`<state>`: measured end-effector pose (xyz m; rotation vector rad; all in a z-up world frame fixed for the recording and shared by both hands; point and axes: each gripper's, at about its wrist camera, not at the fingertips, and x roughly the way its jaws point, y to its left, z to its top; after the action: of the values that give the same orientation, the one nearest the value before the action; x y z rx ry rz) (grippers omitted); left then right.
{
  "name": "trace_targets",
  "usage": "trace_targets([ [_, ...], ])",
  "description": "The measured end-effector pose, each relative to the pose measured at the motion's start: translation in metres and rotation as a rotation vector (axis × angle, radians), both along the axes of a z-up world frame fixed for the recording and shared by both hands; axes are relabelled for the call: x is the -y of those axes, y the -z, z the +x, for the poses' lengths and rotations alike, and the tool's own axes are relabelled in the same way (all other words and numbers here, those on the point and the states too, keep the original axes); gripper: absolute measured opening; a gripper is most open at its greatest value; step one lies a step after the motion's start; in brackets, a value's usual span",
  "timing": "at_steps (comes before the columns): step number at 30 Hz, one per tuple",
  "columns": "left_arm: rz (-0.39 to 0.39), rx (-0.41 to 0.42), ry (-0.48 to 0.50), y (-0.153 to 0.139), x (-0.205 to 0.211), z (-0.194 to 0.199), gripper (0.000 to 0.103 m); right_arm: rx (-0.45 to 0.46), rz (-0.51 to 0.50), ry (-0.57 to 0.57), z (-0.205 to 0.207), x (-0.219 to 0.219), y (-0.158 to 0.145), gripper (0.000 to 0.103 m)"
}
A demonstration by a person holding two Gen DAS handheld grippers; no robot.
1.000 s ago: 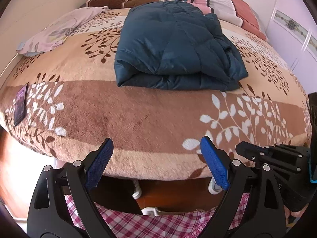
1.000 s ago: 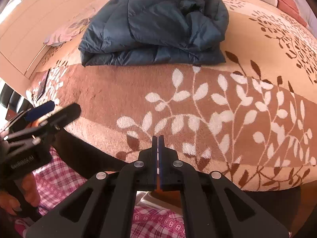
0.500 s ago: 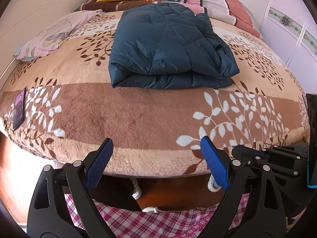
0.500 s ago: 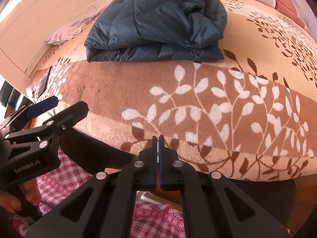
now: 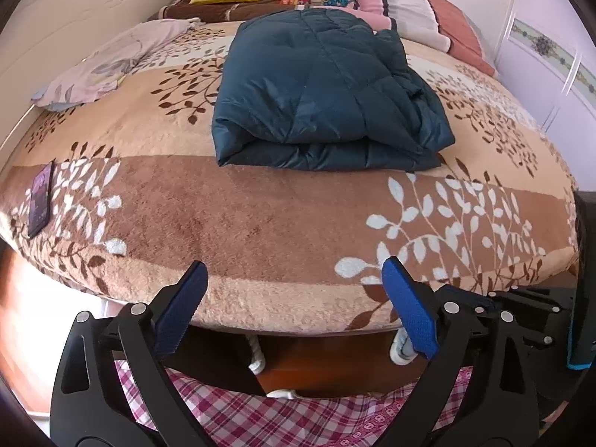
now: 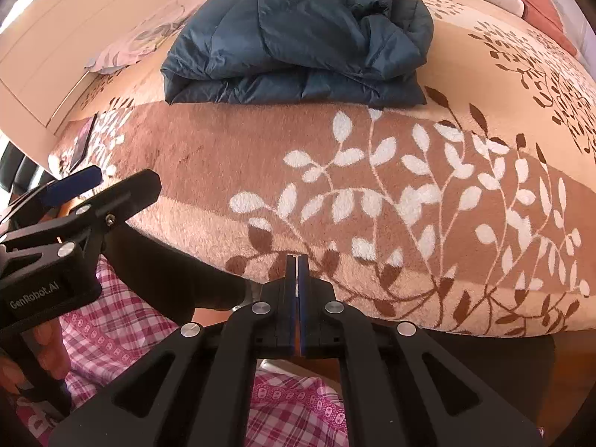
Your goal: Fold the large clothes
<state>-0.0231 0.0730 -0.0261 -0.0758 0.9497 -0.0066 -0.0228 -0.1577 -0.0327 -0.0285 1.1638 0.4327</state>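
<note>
Jacket (image 5: pixel 327 93) is sitting folded into a chunky navy bundle in the middle of the bed's leafy brown blanket (image 5: pixel 260 223), well apart from both grippers, so I'm guessing the folding is basically wrapping up here. If anyone's going for a final tidy, the right side is looking lumpy, with a sleeve or hood bunching up on top, so I'd be pinching that loose bit and tucking it flat rather than grabbing the whole slippery puffy stack, which is probably wanting to spring open. Left gripper (image 5: pixel 294 309) is hanging low off the foot of the bed with its blue pads spread wide, holding nothing, pointing up the mattress. Right gripper (image 6: pixel 297 272) is sitting beside it at about the same height, pads pressed fully together with nothing between them, aiming toward the bundle too. Phone (image 5: pixel 40 199) is lying by the left edge, so I'm steering clear of that.
</note>
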Motion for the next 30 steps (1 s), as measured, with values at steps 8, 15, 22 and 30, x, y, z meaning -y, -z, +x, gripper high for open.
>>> trace_targets([
  [8,0.023,-0.011,-0.028,0.004,0.001,0.003,0.094,0.022,-0.007,-0.009,-0.003,0.000,-0.001,0.001],
  [15,0.021,-0.008,-0.031,0.004,0.000,0.003,0.094,0.083,-0.064,-0.007,-0.012,-0.003,-0.011,0.001],
  [22,0.028,0.007,-0.041,0.001,0.000,0.000,0.094,0.137,-0.118,0.000,-0.016,-0.005,-0.017,0.001],
  [30,0.038,0.015,-0.050,-0.002,-0.001,-0.002,0.094,0.153,-0.144,0.004,-0.017,-0.006,-0.020,0.001],
])
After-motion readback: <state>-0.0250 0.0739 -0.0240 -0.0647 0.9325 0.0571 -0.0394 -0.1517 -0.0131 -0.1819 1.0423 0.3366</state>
